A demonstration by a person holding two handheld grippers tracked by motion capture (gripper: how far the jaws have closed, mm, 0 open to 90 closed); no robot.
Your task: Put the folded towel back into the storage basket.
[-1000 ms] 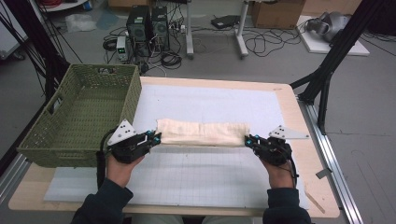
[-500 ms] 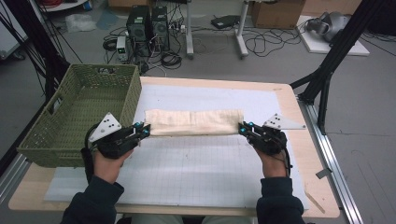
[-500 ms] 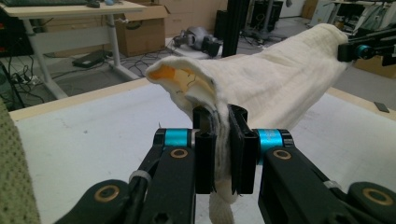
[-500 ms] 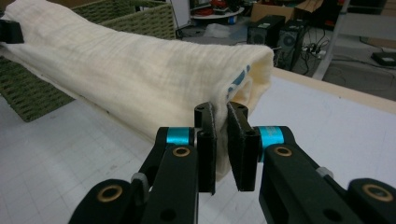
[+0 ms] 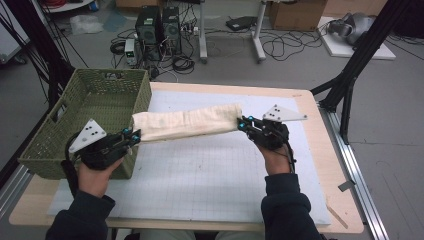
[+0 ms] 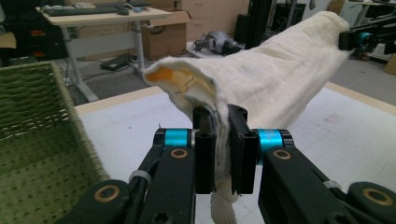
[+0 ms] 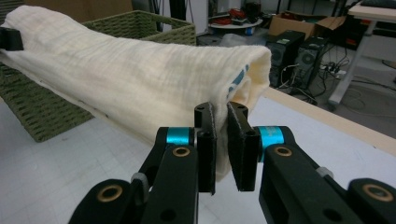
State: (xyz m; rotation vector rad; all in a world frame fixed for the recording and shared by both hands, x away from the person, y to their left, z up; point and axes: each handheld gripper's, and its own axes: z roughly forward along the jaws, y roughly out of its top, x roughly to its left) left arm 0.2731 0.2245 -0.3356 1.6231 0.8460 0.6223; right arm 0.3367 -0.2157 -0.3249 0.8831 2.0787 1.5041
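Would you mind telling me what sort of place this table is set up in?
Probably a robotics lab or workshop: computer towers and loose cables on the floor, cardboard boxes, and a black frame around the gridded table.

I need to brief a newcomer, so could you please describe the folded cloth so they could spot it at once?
Start at the white gridded mat on the wooden table. Above it, right of the green woven basket, the folded cream cloth hangs between the left gripper and right gripper. It is the only soft, pale thing there.
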